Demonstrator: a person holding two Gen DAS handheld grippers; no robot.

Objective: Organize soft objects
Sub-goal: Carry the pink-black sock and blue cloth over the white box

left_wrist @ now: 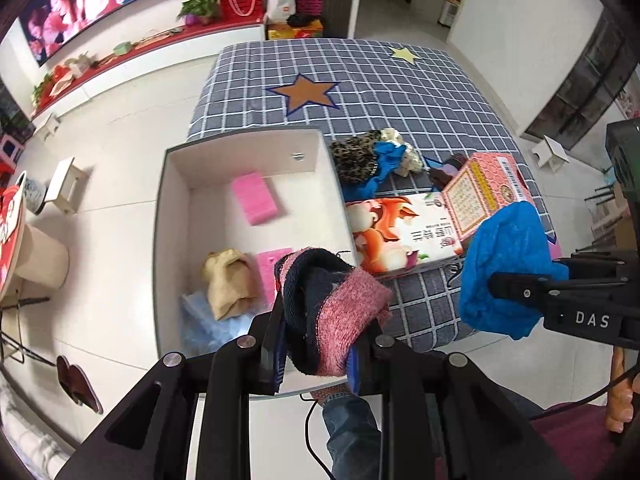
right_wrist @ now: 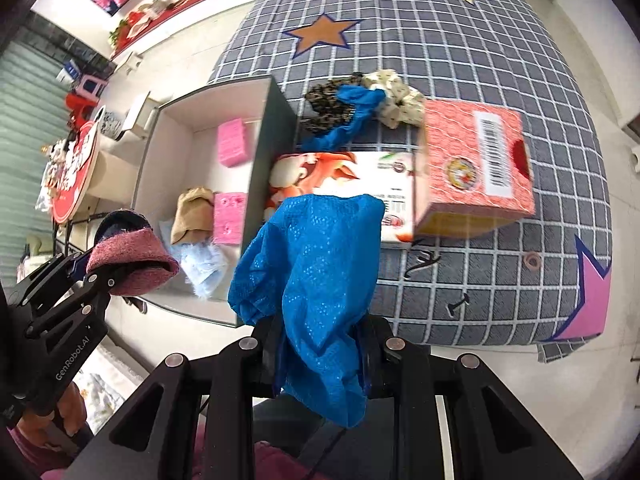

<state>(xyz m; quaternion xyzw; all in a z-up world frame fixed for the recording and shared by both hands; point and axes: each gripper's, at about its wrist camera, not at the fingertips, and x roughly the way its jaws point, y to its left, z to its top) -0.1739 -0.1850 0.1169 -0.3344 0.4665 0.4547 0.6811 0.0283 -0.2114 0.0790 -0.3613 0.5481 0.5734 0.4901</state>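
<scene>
The open white rectangular bin point(left_wrist: 182, 216) has bare floor across its middle and far end, broken only by a pink foam block point(left_wrist: 256, 198); its near end is crowded by a tan folded cloth point(left_wrist: 230, 284), a second pink foam piece point(left_wrist: 270, 270) and a pale blue fluffy cloth point(left_wrist: 200, 320). The bin's right wall stands against the grey checked table cover point(left_wrist: 400, 92), where a white carton printed with an orange squirrel point(left_wrist: 396, 232) and a pink patterned box point(left_wrist: 480, 188) block the near edge. Behind them lies a heap of leopard-print, blue and cream cloths point(left_wrist: 372, 160), and beyond it the cover is free.
</scene>
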